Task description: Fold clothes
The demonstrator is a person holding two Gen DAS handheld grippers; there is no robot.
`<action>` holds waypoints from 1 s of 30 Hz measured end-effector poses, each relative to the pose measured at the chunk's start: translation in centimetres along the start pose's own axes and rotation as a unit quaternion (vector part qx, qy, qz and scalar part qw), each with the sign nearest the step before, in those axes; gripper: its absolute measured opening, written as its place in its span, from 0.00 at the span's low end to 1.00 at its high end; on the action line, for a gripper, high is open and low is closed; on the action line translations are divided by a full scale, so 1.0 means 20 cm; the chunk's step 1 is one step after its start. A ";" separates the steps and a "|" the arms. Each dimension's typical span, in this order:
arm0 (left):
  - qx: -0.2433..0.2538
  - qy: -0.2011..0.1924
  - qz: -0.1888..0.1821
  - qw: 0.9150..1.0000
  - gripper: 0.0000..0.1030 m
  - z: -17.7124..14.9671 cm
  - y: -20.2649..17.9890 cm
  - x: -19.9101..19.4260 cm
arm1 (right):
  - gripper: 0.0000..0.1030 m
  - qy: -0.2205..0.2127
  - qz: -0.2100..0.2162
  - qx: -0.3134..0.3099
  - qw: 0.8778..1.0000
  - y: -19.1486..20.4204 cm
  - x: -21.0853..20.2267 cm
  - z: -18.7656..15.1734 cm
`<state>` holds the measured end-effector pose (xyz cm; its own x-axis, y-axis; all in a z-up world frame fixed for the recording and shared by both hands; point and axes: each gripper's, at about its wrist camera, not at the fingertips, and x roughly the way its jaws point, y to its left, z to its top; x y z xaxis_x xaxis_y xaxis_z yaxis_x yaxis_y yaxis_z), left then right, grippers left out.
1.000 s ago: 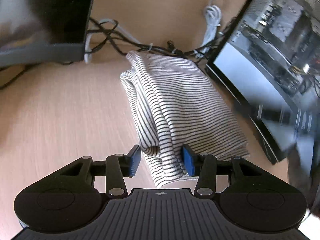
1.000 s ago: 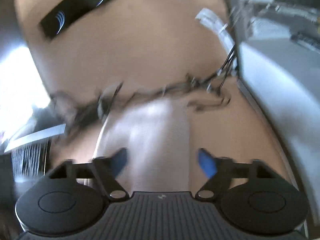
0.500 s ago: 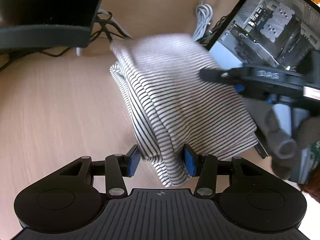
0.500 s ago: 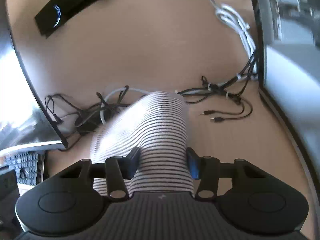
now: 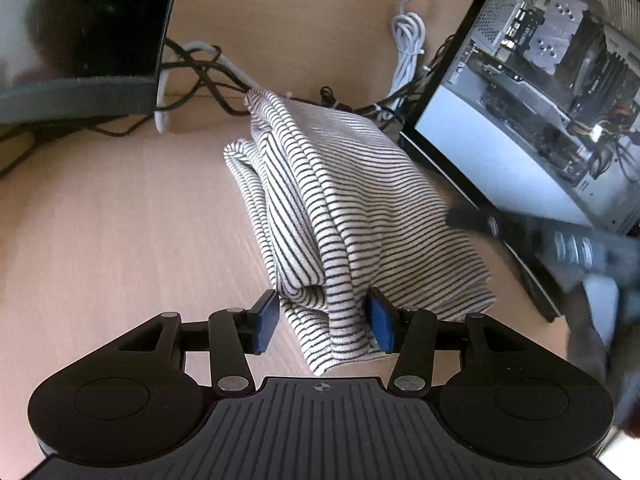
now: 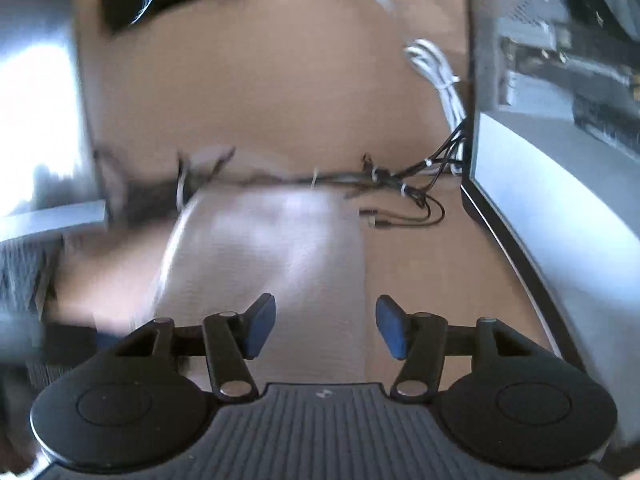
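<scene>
Striped garment is lying folded on the worktop, its long axis running straight away from the left claw, which is pinching its near corner; the right claw is hanging released above it.

Both cameras sit low and close above the desk, each looking forward along its own fingers toward the back edge. Both views share the striped cloth, the cable tangle and the computer case at right; the right view is blurred.
</scene>
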<state>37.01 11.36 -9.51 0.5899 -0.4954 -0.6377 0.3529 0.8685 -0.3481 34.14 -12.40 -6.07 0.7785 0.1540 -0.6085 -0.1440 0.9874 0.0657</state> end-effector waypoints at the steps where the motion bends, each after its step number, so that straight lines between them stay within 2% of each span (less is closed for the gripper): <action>1: 0.004 -0.008 0.004 1.000 0.51 0.01 -0.02 -0.03 | 0.55 0.005 -0.009 -0.019 1.000 0.01 0.01 -0.03; 3: 0.011 -0.024 0.012 1.000 0.51 0.03 -0.07 -0.09 | 0.58 0.009 -0.019 -0.041 0.999 0.03 0.02 -0.06; 5: 0.019 -0.041 0.020 0.999 0.49 0.05 -0.11 -0.15 | 0.62 0.011 -0.014 -0.030 0.999 -0.01 0.02 -0.05; 8: 0.031 -0.065 0.032 0.997 0.50 0.08 -0.18 -0.24 | 0.66 0.011 -0.010 -0.029 0.999 -0.04 0.02 -0.05; 10: 0.050 -0.078 0.008 0.996 0.55 0.12 -0.22 -0.25 | 0.66 0.009 -0.008 -0.033 0.999 -0.04 0.02 -0.06; 12: 0.061 -0.061 -0.002 0.996 0.56 0.16 -0.22 -0.17 | 0.66 0.004 -0.011 -0.037 0.999 -0.04 0.01 -0.05; 15: 0.047 -0.022 0.032 0.998 0.52 0.15 -0.14 0.01 | 0.66 -0.018 0.007 -0.045 0.999 -0.01 -0.05 -0.04; 17: 0.026 -0.007 0.030 0.999 0.56 0.11 -0.07 0.08 | 0.79 -0.029 0.018 -0.058 0.998 0.02 -0.07 -0.04; 18: 0.015 -0.013 0.022 1.000 0.58 0.09 -0.05 0.08 | 0.80 -0.031 0.021 -0.068 0.997 0.04 -0.07 -0.04; 22: 0.010 -0.012 0.013 1.000 0.60 0.09 -0.04 0.12 | 0.80 -0.009 -0.023 -0.109 0.994 0.08 0.09 -0.09; 26: -0.001 -0.018 0.009 1.000 0.61 0.09 -0.03 0.13 | 0.81 0.009 -0.019 -0.063 0.998 0.03 0.12 -0.06; 30: -0.015 -0.034 0.036 0.999 0.63 0.07 -0.05 0.09 | 0.83 0.032 0.013 -0.021 0.999 -0.03 0.08 -0.03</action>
<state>38.60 9.54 -9.34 0.6615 -0.4301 -0.6144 0.2860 0.9020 -0.3235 35.10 -12.79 -7.46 0.7334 0.1752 -0.6569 -0.1898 0.9806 0.0496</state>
